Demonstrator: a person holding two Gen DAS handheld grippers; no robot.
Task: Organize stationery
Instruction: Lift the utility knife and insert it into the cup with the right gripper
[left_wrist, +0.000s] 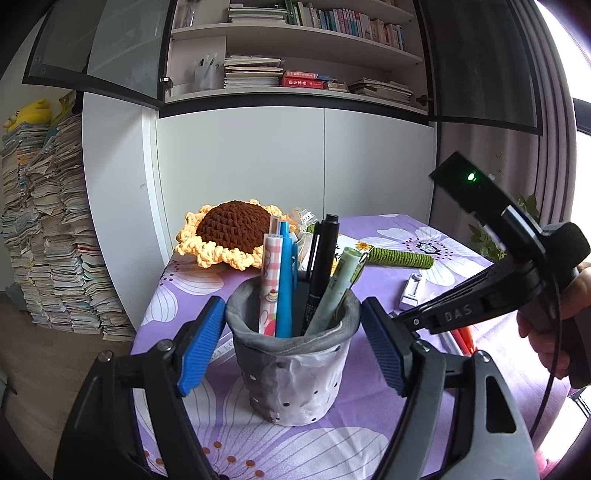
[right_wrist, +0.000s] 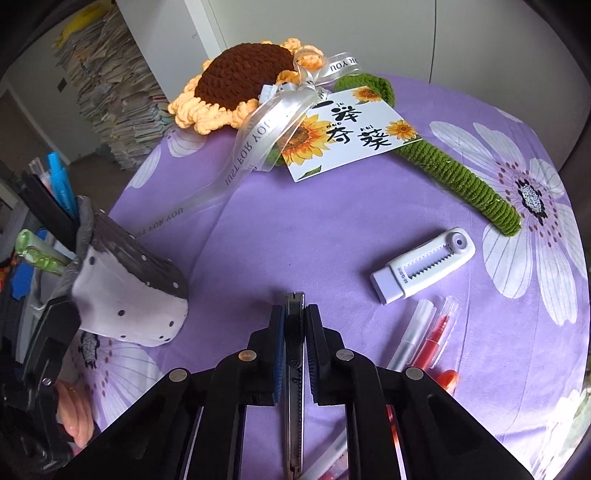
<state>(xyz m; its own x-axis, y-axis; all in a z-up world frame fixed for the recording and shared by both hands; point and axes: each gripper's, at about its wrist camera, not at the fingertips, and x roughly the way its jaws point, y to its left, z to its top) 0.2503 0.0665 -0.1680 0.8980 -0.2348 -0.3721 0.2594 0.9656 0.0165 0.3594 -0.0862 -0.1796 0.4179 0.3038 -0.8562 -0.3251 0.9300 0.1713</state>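
Observation:
A grey and white dotted pen cup (left_wrist: 295, 369) stands on the purple flowered cloth (left_wrist: 295, 450) and holds several pens. My left gripper (left_wrist: 291, 347) is open, with its blue pads on either side of the cup and apart from it. The cup shows at the left of the right wrist view (right_wrist: 133, 295). My right gripper (right_wrist: 294, 321) is shut on a slim grey utility knife (right_wrist: 294, 369), held above the cloth. A white correction tape (right_wrist: 424, 271), a clear pen (right_wrist: 412, 338) and a red pen (right_wrist: 434, 341) lie on the cloth to the right.
A crocheted sunflower (right_wrist: 240, 74) with a green stem (right_wrist: 465, 177), a ribbon and a sunflower card (right_wrist: 347, 133) lies at the back of the table. A white cabinet (left_wrist: 295, 166) with bookshelves stands behind. Stacks of books (left_wrist: 55, 240) stand on the floor to the left.

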